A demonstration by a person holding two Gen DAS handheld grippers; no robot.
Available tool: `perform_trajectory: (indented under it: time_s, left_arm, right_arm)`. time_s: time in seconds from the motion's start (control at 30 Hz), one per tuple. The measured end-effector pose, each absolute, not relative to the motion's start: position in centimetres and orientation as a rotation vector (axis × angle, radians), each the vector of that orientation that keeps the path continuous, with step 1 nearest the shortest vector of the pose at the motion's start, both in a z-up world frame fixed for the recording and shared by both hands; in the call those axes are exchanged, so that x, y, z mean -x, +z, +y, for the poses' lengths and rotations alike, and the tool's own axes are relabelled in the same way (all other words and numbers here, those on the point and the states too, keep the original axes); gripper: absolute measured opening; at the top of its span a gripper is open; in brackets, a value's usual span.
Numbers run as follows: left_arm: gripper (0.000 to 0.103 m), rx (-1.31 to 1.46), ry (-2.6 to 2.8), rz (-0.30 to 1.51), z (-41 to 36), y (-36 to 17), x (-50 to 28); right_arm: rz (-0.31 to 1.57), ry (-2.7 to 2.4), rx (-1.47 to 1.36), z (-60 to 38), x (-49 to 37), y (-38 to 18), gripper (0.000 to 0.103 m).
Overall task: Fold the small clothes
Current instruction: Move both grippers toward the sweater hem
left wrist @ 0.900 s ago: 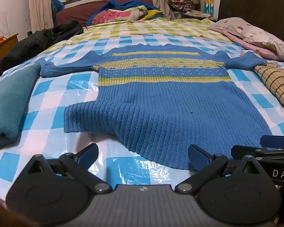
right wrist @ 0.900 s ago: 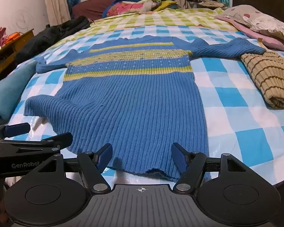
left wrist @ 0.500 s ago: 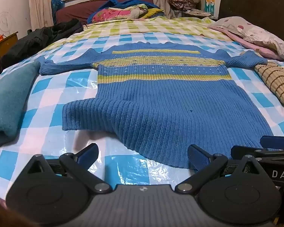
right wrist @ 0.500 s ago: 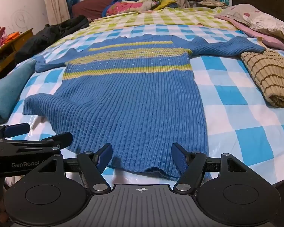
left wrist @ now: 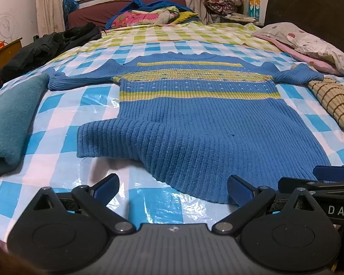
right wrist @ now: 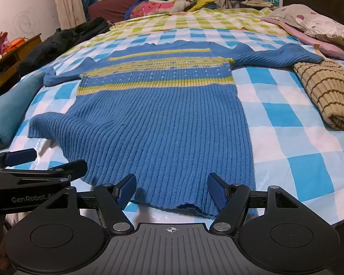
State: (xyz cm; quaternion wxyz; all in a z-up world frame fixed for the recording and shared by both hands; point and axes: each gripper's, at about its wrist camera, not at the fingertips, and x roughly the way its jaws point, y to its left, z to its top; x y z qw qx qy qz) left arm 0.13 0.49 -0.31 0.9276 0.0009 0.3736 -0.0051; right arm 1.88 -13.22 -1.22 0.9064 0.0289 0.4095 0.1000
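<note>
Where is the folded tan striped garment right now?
In both wrist views the tan striped garment lies on the right side of the checked bed cover, its far end under the blue sweater's right-hand cuff, below the pink pillow.

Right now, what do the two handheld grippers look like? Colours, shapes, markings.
Both match: a grey ribbed centre plate with a small crosshair mark, round black discs either side, black linkage arms with silver pivot pins, blue ribbed finger pads. The left gripper shows white "GenRobot" lettering in the right wrist view; the right gripper shows "DAS" in the left wrist view. No cables or sleeves visible.
</note>
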Motion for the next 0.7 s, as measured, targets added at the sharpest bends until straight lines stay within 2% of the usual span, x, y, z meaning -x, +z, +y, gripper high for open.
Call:
perform_trajectory:
  time_s: [0.7]
  left_arm:
    - [0.103, 0.064, 0.132, 0.678, 8.0, 0.9, -1.2]
  right_arm:
    - [0.840, 0.264, -0.018, -10.7, -2.8, -1.2, 0.069]
